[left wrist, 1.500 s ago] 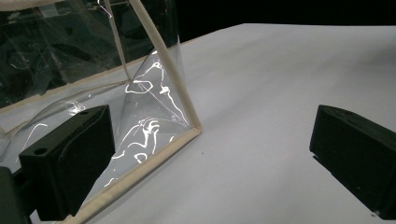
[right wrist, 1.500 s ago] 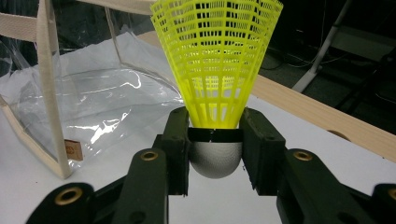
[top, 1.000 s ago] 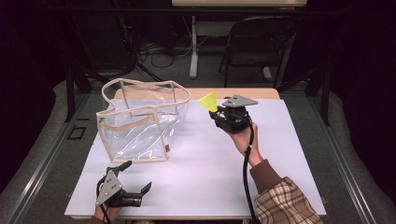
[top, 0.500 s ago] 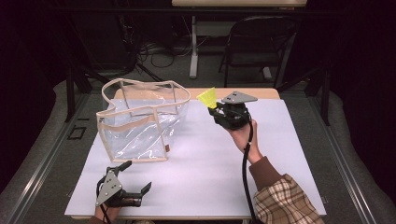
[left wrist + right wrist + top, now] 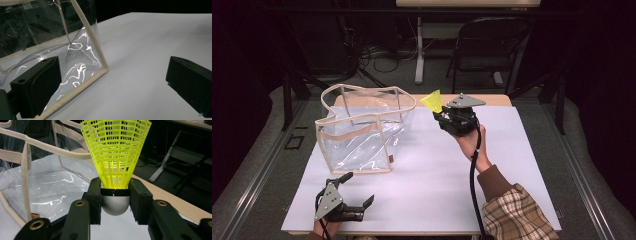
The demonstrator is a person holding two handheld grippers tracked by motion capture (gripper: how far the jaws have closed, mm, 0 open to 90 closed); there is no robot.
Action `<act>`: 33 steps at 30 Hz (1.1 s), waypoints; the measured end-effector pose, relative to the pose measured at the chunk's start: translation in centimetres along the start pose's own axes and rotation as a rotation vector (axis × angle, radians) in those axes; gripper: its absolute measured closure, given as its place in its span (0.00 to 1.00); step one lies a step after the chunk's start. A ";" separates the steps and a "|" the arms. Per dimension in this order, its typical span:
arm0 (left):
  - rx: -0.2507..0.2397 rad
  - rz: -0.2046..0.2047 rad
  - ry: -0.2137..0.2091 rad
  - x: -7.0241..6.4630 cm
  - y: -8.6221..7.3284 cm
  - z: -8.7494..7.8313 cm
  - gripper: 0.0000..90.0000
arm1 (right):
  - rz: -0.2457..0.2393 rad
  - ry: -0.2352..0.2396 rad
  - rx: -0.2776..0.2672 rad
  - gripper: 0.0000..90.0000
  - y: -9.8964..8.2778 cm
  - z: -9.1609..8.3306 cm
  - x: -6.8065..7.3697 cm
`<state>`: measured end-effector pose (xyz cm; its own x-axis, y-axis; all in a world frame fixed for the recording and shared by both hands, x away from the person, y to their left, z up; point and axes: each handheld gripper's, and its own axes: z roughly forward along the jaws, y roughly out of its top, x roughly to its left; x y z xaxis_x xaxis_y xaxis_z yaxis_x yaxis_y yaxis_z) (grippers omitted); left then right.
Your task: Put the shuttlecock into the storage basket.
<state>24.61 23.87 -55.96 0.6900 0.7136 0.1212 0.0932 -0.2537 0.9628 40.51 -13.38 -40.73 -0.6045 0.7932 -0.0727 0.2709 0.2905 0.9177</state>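
One yellow mesh-skirted shuttlecock (image 5: 116,157) with a white cork, clamped in the right gripper (image 5: 115,201); left gripper (image 5: 353,199) spread wide

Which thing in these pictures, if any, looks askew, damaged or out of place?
Only the clear bag: its cream-trimmed rim sags unevenly and its walls are creased. The yellow shuttlecock sits squarely in the right gripper, undamaged.

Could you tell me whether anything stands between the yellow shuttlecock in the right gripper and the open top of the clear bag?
Nothing visible does. The right gripper holds the yellow plastic shuttlecock by its white rounded base, just right of the clear plastic bag with beige trim. Only the bag's beige rim lies ahead, and the shuttlecock's skirt sits above it.
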 end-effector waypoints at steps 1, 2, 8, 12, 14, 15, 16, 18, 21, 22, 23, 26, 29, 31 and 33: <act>0.000 0.001 0.000 0.0 0.0 0.0 0.00 | -0.002 0.001 -0.002 0.72 0.1 0.0 0.0; 0.000 0.002 0.000 0.0 0.0 0.0 0.00 | -0.002 0.001 -0.001 0.72 0.1 0.0 0.0; 0.000 0.003 0.000 0.0 0.0 0.0 0.00 | -0.008 0.001 -0.006 0.72 0.6 0.0 0.1; 0.000 0.003 -0.001 0.0 0.0 0.0 0.00 | -0.011 0.002 -0.011 0.72 0.9 0.0 0.2; 0.000 0.002 0.000 0.0 0.0 0.0 0.00 | -0.015 0.002 -0.013 0.72 1.1 0.0 0.2; 0.001 0.002 0.000 0.0 0.0 0.0 0.00 | -0.015 0.002 -0.014 0.72 1.1 0.0 0.3; 0.003 0.004 0.003 0.0 0.0 0.0 0.00 | -0.016 0.002 -0.014 0.72 1.2 0.0 0.3; 0.005 0.003 0.004 0.0 0.0 0.0 0.00 | -0.019 0.004 -0.011 0.72 1.3 0.0 0.3; 0.004 0.003 0.003 0.0 0.0 0.0 0.00 | -0.020 0.006 -0.016 0.72 1.5 0.0 0.3; 0.004 0.003 0.004 0.0 0.0 0.0 0.00 | -0.020 0.006 -0.015 0.72 1.6 0.0 0.3; 0.003 0.002 0.003 0.0 0.0 0.0 0.00 | -0.020 0.006 -0.016 0.72 1.6 0.0 0.3; 0.003 0.002 0.003 0.0 0.0 0.0 0.00 | -0.024 0.007 -0.019 0.72 1.8 0.1 0.4; 0.004 0.002 0.003 0.0 0.0 0.0 0.00 | -0.026 0.007 -0.021 0.72 2.0 0.1 0.4; 0.004 0.003 0.003 0.0 0.0 0.0 0.00 | -0.030 0.008 -0.021 0.72 2.1 0.1 0.5; 0.004 0.002 0.003 0.0 0.0 0.0 0.00 | -0.033 0.008 -0.025 0.72 2.3 0.1 0.5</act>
<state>24.61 23.85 -55.96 0.6879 0.7151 0.1242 0.0943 -0.2577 0.9616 40.91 -12.24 -38.70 -0.6186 0.7793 -0.0997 0.2321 0.3025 0.9245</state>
